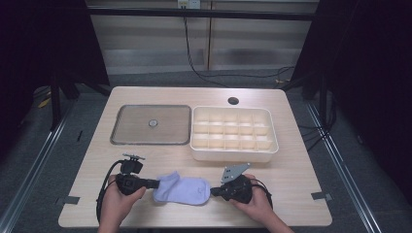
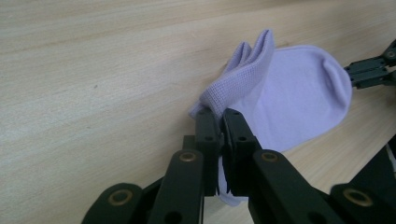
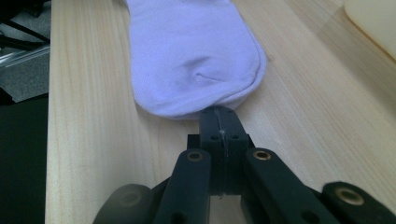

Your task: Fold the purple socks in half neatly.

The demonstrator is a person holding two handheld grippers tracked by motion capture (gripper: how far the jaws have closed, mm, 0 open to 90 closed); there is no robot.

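we have a pale lilac sock point(image 1: 182, 190) lying flat on the tabletop point(image 1: 145, 160) near our front edge, stretched between the two tools. our left hand-held gripper point(image 2: 219, 114) is clenched on the ribbed cuff, which stands up in a small fold just beyond the jaws. our right hand-held gripper point(image 3: 219, 116) sits at the rounded toe end with its jaws pressed together; the toe edge meets the jaw tips, and we judge that it pinches the fabric there, though the bite looks very thin.

behind the sock stand a cream divided organizer tray point(image 1: 272, 150) and, to its left, a flat lid with a small centre knob point(image 1: 145, 141), both well apart from the sock.

the work in hand looks like folding or rolling the sock before it goes into one of the tray's compartments. to do it well, we should keep the sock lightly taut between both grips, lift one end only just off the wood, and carry it over the other in a straight line so the edges match. the shallow grip at the toe is the weak point: a quick pull could slip it free, so we would move slowly and re-grip deeper if the fabric creeps.
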